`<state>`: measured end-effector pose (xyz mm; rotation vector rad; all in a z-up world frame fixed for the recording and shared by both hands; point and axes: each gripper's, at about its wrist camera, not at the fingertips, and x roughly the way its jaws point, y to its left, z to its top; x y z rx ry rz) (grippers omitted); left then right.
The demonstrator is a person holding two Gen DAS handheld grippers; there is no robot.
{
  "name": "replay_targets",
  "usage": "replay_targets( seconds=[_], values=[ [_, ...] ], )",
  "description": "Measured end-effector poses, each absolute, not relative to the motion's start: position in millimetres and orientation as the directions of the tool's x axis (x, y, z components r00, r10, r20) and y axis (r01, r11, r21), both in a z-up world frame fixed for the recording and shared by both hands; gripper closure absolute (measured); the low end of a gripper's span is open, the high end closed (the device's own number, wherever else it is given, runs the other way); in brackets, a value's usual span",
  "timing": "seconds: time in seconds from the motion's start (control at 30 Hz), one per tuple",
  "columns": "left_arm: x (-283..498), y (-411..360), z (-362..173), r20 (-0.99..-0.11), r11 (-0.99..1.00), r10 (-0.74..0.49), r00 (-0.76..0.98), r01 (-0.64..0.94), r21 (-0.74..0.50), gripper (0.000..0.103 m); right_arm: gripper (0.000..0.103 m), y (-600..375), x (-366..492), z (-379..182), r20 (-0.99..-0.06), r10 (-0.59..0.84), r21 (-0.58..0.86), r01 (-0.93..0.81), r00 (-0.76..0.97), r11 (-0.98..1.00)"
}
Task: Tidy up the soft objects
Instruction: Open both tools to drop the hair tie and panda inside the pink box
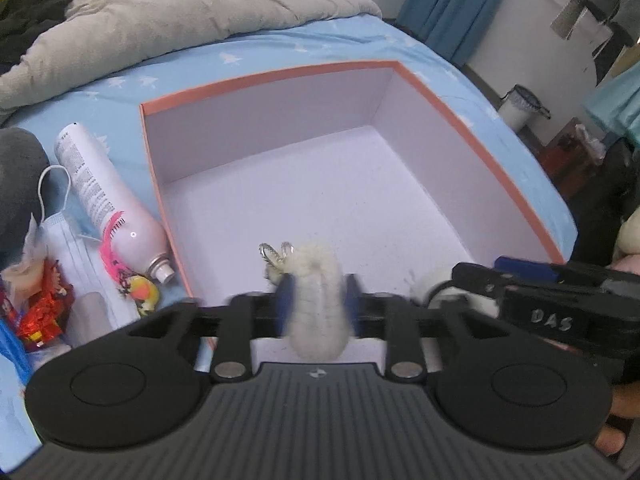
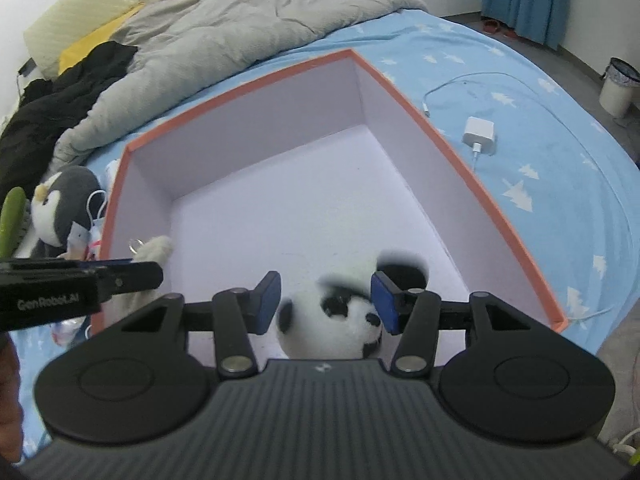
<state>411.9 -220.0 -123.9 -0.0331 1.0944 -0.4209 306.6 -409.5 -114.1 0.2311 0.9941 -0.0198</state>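
An open box with an orange rim [image 1: 256, 78] and white inside stands on the blue bed; it also shows in the right wrist view [image 2: 240, 82]. My left gripper [image 1: 318, 300] is shut on a white fluffy keychain toy [image 1: 316, 304] with a metal ring, over the box's near edge; the toy also shows in the right wrist view [image 2: 154, 250]. My right gripper [image 2: 326, 302] has its jaws spread, with a blurred black-and-white panda plush [image 2: 340, 316] between them, above the box's near side. A grey penguin plush [image 2: 64, 208] lies left of the box.
A white and pink spray can [image 1: 108, 200], a face mask [image 1: 64, 236], a pink comb and red wrappers lie left of the box. A grey duvet [image 1: 180, 12] is bunched behind. A white charger [image 2: 480, 136] with cable lies right of the box. A bin [image 2: 618, 88] stands on the floor.
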Motion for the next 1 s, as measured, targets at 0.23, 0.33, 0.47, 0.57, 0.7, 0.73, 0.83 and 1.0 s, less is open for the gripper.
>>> replay_targets(
  seconds=[0.23, 0.33, 0.47, 0.57, 0.7, 0.73, 0.83, 1.0],
  values=[
    [395.3, -214.3, -105.6, -0.823, 0.917, -0.363, 0.436, 0.322, -0.234, 0.039, 0.040, -419.9, 301.7, -100.8, -0.807, 0.077, 0.195, 0.141, 0.585, 0.971],
    [380.5, -207.8, -94.3, -0.799, 0.914, -0.375, 0.470, 0.331, -0.234, 0.038, 0.040, -419.2, 292.2, -93.7, -0.788, 0.074, 0.197, 0.136, 0.612, 0.971],
    [358.2, -197.1, -76.0, -0.763, 0.913, -0.382, 0.521, 0.338, -0.226, 0.038, 0.040, -412.7, 271.6, -81.6, -0.750, 0.074, 0.196, 0.114, 0.657, 0.974],
    [339.6, -186.4, -62.6, -0.732, 0.913, -0.391, 0.558, 0.338, -0.230, 0.038, 0.040, -407.8, 253.6, -72.6, -0.718, 0.087, 0.211, 0.098, 0.691, 0.973],
    [313.7, -174.7, -48.5, -0.698, 0.917, -0.382, 0.605, 0.344, -0.203, 0.038, 0.040, -397.4, 229.1, -62.9, -0.680, 0.102, 0.218, 0.068, 0.726, 0.974],
    [306.1, -172.0, -45.3, -0.691, 0.917, -0.381, 0.615, 0.346, -0.197, 0.038, 0.040, -394.2, 223.0, -60.6, -0.672, 0.104, 0.215, 0.059, 0.733, 0.975],
    [286.0, -164.2, -38.5, -0.679, 0.918, -0.380, 0.628, 0.344, -0.196, 0.038, 0.040, -385.0, 205.3, -55.5, -0.653, 0.128, 0.230, 0.035, 0.746, 0.973],
    [250.3, -146.2, -25.4, -0.643, 0.916, -0.395, 0.657, 0.334, -0.221, 0.038, 0.040, -369.1, 175.2, -46.8, -0.619, 0.168, 0.256, -0.005, 0.767, 0.967]
  ],
)
